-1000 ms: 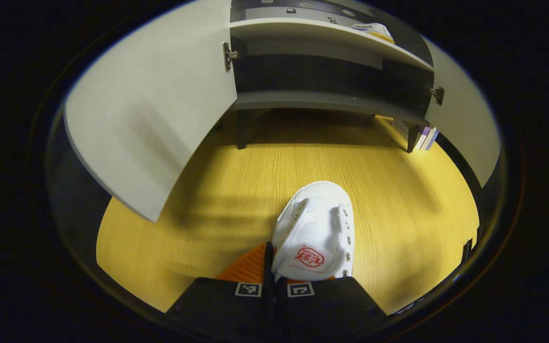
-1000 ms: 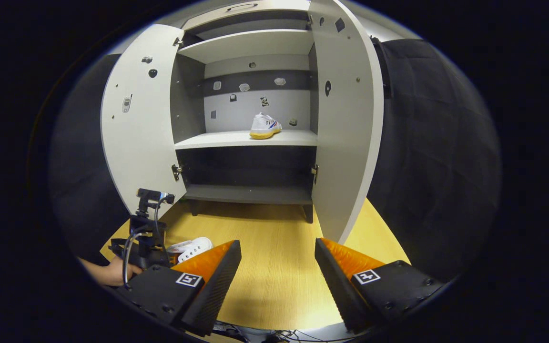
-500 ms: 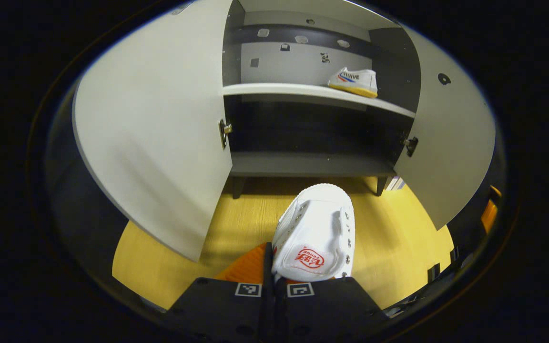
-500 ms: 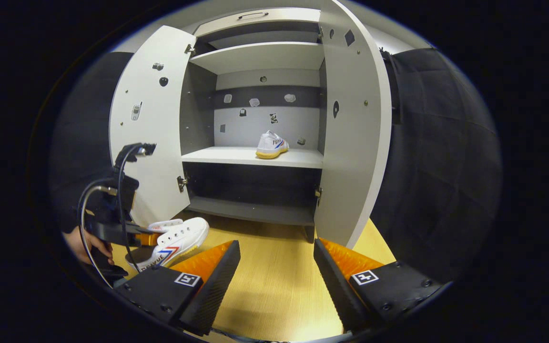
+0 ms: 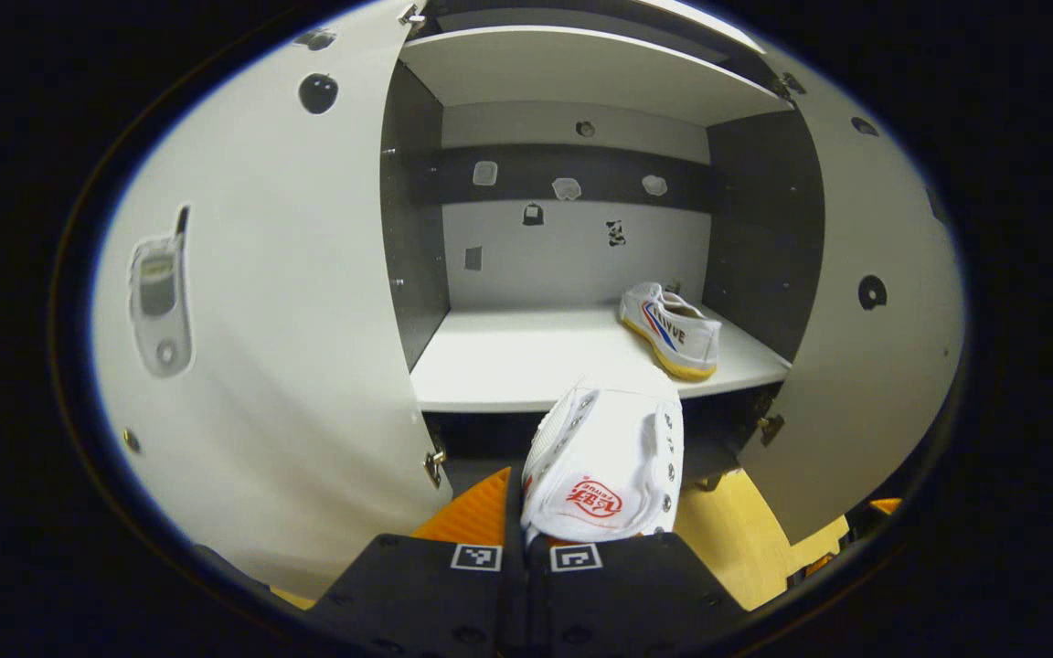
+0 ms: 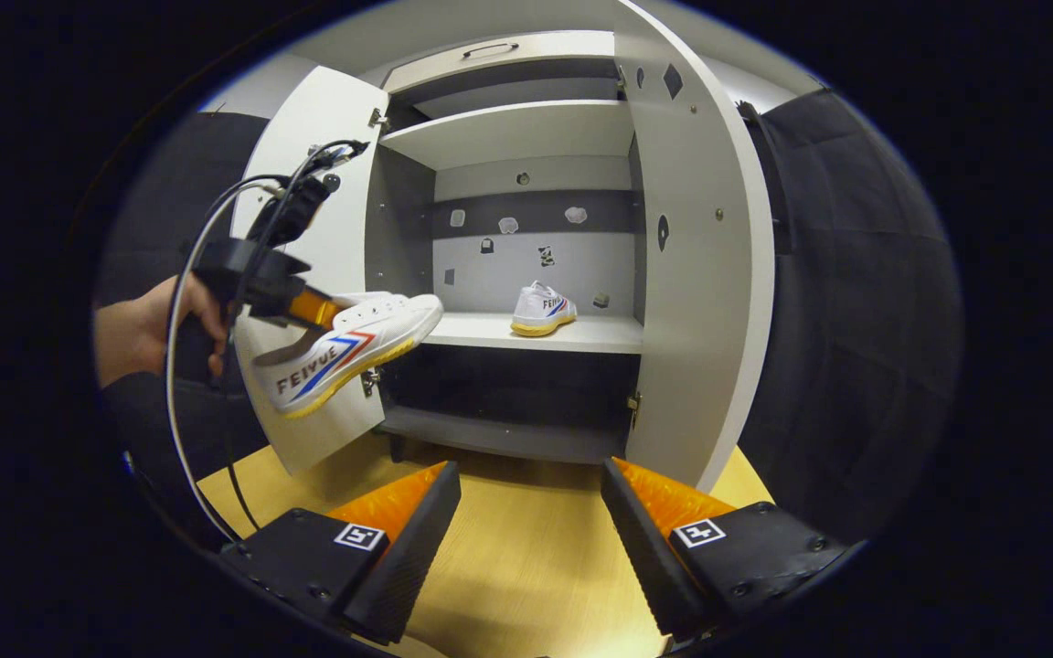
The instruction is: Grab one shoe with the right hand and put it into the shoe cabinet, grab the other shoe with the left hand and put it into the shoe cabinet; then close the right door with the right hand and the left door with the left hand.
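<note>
A white shoe (image 5: 604, 466) with a red tongue label hangs in my left gripper (image 5: 519, 498), which is shut on its heel collar. It hovers just in front of the cabinet's middle shelf (image 5: 508, 366). In the right gripper view, that left gripper (image 6: 318, 309) and a hand (image 6: 138, 334) hold the shoe (image 6: 344, 352) tilted toe-up beside the open left door (image 6: 330, 219). The other white shoe (image 5: 673, 329) (image 6: 542, 309) rests on the shelf's right side. My right gripper (image 6: 531, 512) stands open and empty above the wooden floor (image 6: 526, 567), facing the cabinet.
Both cabinet doors stand wide open: the left door (image 5: 261, 320) and the right door (image 5: 865, 338) (image 6: 700, 274). A dark lower shelf (image 6: 508, 434) lies under the middle one, and an upper shelf (image 6: 508, 128) above. Black cloth (image 6: 846, 320) hangs on the right.
My left gripper has lifted the shoe from near the floor up to the middle shelf's height and closer to the cabinet. The right gripper stayed open, drifting slightly.
</note>
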`<state>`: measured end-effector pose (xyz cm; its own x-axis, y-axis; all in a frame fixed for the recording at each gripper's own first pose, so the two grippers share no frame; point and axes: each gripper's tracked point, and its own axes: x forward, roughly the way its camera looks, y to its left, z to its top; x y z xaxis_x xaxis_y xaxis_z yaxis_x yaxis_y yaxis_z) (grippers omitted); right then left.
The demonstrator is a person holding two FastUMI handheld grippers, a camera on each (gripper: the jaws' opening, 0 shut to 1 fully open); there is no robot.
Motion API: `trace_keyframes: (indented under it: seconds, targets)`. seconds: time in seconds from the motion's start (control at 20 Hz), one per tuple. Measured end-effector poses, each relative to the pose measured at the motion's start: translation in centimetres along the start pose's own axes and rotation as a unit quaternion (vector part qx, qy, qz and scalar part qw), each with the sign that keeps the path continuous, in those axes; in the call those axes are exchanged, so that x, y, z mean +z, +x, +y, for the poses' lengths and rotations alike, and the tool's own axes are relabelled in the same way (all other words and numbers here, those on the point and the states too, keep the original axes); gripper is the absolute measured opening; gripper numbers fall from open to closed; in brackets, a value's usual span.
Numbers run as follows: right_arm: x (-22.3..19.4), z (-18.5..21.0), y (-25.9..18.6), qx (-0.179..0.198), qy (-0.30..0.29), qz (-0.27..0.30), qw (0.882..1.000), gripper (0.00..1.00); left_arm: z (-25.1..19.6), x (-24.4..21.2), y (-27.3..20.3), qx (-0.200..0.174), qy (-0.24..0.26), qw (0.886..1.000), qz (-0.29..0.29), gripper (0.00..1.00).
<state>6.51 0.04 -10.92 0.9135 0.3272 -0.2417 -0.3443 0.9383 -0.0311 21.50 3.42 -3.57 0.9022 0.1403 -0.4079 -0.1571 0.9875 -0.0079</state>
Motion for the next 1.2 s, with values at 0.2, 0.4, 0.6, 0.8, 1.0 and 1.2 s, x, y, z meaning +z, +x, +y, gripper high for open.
trace_keyframes:
  seconds: [0.2,0.4,0.6,0.8,1.0,1.2]
  targets:
    - [0.2,0.0,0.9,0.003,-0.003,-0.001,1.000,0.98,1.3,6.1,5.8,0.024,-0.021,0.999,-0.018,0.05]
    - [0.9,0.4,1.7,0.012,-0.004,-0.003,1.000,0.99,1.9,10.0,12.8,0.023,-0.051,0.998,0.003,0.05]
    - [1.5,0.2,2.1,0.010,0.000,-0.001,1.000,0.98,2.3,12.0,18.3,0.036,-0.051,0.997,0.036,0.05]
    - [2.6,-0.2,2.1,0.000,0.006,-0.016,1.000,0.98,1.9,12.0,23.0,0.039,-0.042,0.995,0.078,0.05]
    - [1.8,-0.1,1.8,-0.002,-0.002,-0.006,1.000,0.98,1.7,10.7,25.6,0.039,-0.040,0.992,0.116,0.05]
    - [0.9,-0.8,1.8,-0.009,0.016,0.010,1.000,0.99,1.5,10.3,26.5,0.051,-0.014,0.989,0.136,0.05]
